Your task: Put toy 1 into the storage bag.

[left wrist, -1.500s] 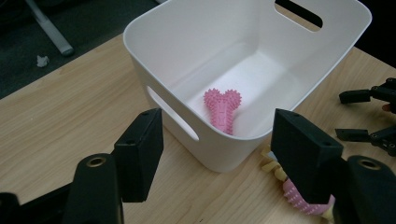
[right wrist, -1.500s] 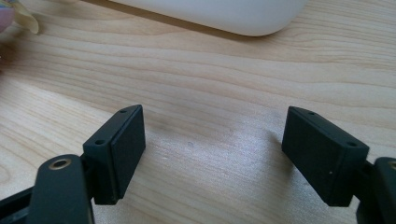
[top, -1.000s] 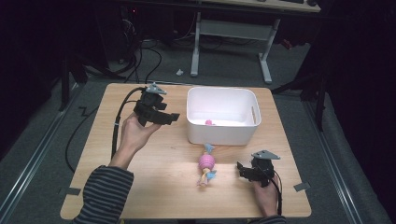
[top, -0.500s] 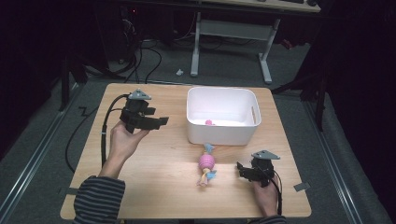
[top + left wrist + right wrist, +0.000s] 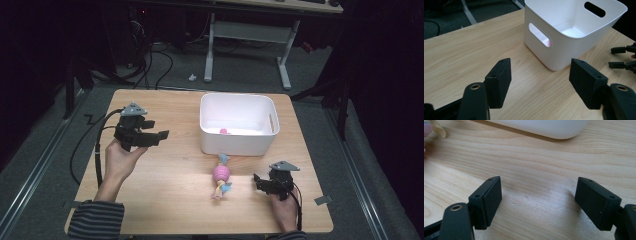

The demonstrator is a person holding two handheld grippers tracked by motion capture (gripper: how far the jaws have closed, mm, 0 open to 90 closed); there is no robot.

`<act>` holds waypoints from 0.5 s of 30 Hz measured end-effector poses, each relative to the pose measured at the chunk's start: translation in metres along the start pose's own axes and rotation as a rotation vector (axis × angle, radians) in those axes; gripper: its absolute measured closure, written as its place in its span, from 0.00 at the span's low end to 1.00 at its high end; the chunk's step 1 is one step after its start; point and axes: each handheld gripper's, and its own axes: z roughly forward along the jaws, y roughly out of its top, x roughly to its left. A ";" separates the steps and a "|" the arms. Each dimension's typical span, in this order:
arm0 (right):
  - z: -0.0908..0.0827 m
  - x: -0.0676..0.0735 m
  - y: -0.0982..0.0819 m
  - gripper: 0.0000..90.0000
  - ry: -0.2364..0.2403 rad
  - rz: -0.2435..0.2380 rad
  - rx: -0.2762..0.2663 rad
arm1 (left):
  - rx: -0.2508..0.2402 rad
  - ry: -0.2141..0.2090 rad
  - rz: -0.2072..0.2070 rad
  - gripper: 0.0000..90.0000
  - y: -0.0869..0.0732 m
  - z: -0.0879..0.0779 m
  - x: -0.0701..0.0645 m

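Observation:
A white bin [image 5: 235, 145] stands at the back middle of the wooden table [image 5: 165, 200], with a small pink item [image 5: 224, 131] inside it. A small toy with a pink round body and blue ends [image 5: 221, 175] lies on the wood just in front of the bin. My left gripper [image 5: 159, 135] hovers left of the bin, open and empty, pointing toward it. In the left gripper view, that gripper [image 5: 540, 65] faces the bin's slotted wall [image 5: 564, 50]. My right gripper [image 5: 257, 181] rests low at the front right, open, pointing at the toy. Bare wood lies between its jaws [image 5: 539, 181].
The bin's base [image 5: 544, 126] runs along the top of the right gripper view, with the toy's edge [image 5: 429, 127] at the upper left corner. A black cable [image 5: 97, 150] trails off the table's left side. A desk frame [image 5: 245, 35] stands on the floor beyond the table.
My left gripper has moved left and toward the near side, away from the bin, and sunk a little. The right gripper and the toy have stayed put.

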 end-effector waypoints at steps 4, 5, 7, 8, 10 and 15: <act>0.000 0.000 0.000 0.24 -0.001 0.001 0.000 | -0.015 -0.007 -0.023 0.38 -0.011 -0.007 0.003; 0.000 0.000 0.000 0.24 0.000 0.003 0.001 | -0.020 -0.013 -0.031 0.38 -0.013 -0.009 0.003; 0.000 0.000 0.000 0.24 -0.001 0.001 0.000 | -0.035 -0.031 -0.047 0.38 -0.018 -0.012 0.005; 0.000 0.000 0.000 0.24 -0.001 0.001 0.000 | -0.043 -0.036 -0.057 0.38 -0.021 -0.014 0.006; 0.000 0.000 0.000 0.24 -0.001 0.002 0.000 | -0.046 -0.038 -0.065 0.38 -0.026 -0.016 0.007; 0.000 0.000 0.000 0.24 -0.001 0.001 0.000 | -0.038 -0.025 -0.069 0.38 -0.035 -0.019 0.008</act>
